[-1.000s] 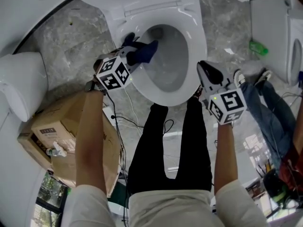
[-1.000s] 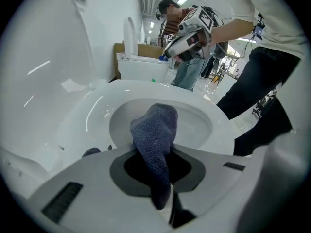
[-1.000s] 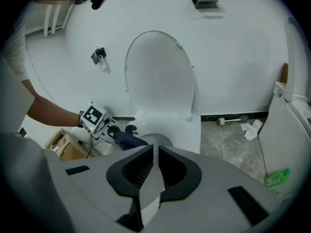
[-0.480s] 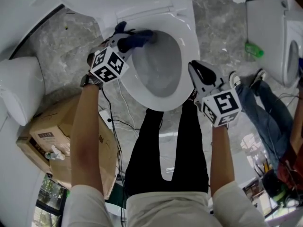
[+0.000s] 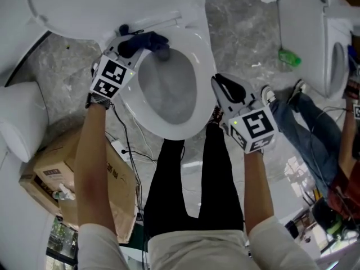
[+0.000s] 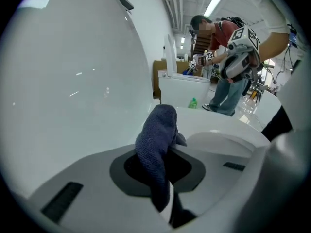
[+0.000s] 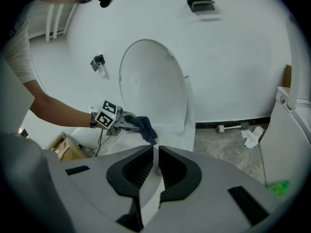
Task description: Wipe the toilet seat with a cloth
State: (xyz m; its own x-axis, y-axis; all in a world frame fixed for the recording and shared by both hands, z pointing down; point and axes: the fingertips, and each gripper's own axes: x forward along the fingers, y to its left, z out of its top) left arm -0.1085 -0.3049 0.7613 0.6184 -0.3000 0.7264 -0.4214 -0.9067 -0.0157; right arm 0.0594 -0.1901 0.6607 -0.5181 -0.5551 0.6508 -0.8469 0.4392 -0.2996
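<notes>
Dark blue cloth (image 5: 147, 40) pinched in left tongs (image 6: 164, 178), laid on the rear of the toilet seat (image 5: 203, 77) near the hinge, seemingly touching, so fabric alone meets the rim. Right tongs (image 7: 155, 154) pressed together, empty, parked beside the seat's right edge, clear of the wiping. Lid (image 5: 79, 4) raised for access.

Cloth (image 5: 147, 41) on toilet seat (image 5: 206, 75) far rim; cardboard box (image 5: 53, 162) left of seat, bottle (image 5: 289, 57) right
</notes>
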